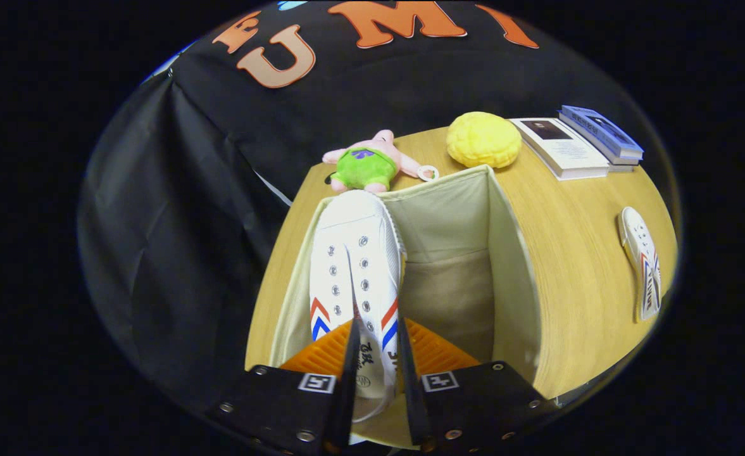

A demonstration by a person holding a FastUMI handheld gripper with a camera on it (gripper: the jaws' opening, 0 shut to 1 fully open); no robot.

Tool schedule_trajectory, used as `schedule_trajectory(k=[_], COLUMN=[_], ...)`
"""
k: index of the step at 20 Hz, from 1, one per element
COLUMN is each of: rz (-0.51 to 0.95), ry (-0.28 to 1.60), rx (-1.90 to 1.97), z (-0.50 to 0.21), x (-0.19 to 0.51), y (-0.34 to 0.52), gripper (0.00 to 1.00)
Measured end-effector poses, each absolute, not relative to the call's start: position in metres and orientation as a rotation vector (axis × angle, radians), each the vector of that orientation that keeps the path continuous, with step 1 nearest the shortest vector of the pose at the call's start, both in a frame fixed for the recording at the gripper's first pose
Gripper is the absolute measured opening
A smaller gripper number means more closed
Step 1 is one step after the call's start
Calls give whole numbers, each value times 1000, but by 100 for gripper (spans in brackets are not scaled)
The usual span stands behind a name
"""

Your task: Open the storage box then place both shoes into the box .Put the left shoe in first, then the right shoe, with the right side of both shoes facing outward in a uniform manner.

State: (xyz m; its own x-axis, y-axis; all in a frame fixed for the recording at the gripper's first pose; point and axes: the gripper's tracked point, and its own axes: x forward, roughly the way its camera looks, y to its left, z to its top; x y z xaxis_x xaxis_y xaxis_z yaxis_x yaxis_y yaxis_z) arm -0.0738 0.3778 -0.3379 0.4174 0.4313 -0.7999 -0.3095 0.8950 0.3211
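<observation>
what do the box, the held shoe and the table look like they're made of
Box: looks like cream fabric, matte; its thin walls bow slightly. Shoe between the gripper fingers: seemingly white canvas, with metal-looking eyelets and red and blue stripes. Table: light wood or wood-look laminate with fine grain and a faint sheen; which one is unclear.
</observation>
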Motion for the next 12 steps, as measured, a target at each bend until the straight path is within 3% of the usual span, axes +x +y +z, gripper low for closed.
schedule_trajectory(k=[2, 3, 12], rz=[484, 490, 497], ry=[1039, 1032, 871], rx=[168, 167, 130], z=[-334, -329, -282], x=[-75, -75, -46], y=[383, 384, 350], gripper=[91, 98, 99])
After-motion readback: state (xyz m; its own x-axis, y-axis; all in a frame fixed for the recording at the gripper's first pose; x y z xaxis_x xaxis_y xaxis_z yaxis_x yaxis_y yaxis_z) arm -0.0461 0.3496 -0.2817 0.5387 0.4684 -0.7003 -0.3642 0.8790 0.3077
